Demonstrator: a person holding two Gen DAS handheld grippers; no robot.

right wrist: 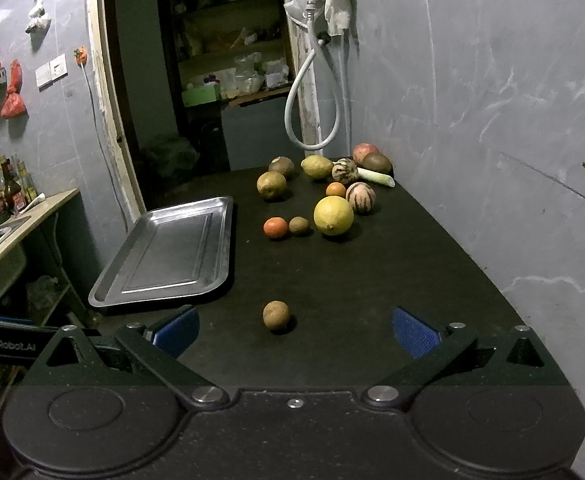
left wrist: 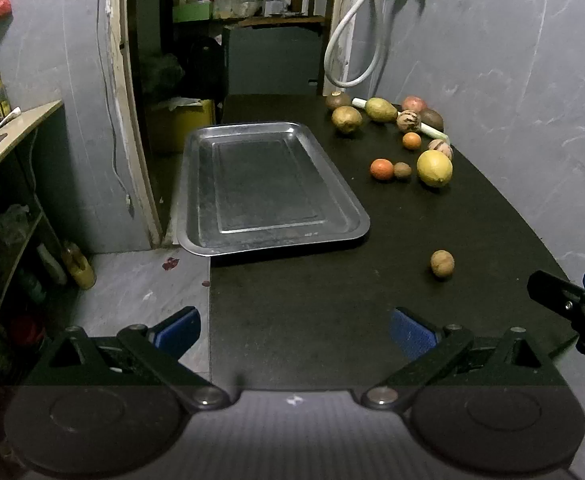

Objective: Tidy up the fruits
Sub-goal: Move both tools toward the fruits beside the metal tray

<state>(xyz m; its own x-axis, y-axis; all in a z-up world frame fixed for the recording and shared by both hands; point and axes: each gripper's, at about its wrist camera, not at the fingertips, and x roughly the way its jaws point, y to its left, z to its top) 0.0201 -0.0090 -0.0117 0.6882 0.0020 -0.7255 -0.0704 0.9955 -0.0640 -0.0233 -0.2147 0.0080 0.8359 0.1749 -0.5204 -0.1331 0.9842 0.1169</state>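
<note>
Right gripper [right wrist: 292,330]: jaws spread wide, blue pads [right wrist: 174,330] empty, held low over the near end of the black table [right wrist: 372,280]. Left gripper [left wrist: 294,330]: likewise spread and empty, straddling the table's near left edge, with the tiled floor [left wrist: 140,280] seen beneath one finger. Small brown round fruit [right wrist: 276,315]: lying alone, just ahead of the right gripper and left of its centre line, apart from all else. Steel tray [right wrist: 172,252]: bare, at the table's left edge, near the lone fruit. Further out: large lemon [right wrist: 333,215], tangerine [right wrist: 275,227] touching a kiwi [right wrist: 299,225], a second orange [right wrist: 335,189], two striped fruits [right wrist: 360,197], and more fruit with a pale stalk [right wrist: 376,176] by the wall. No fruit has yet been trayed. The lone fruit is judged the likely first pick; the gripper is best shifted left until the fruit is centred between the pads, then closed gently at its widest part, since a round fruit may roll if nudged off-centre.
</note>
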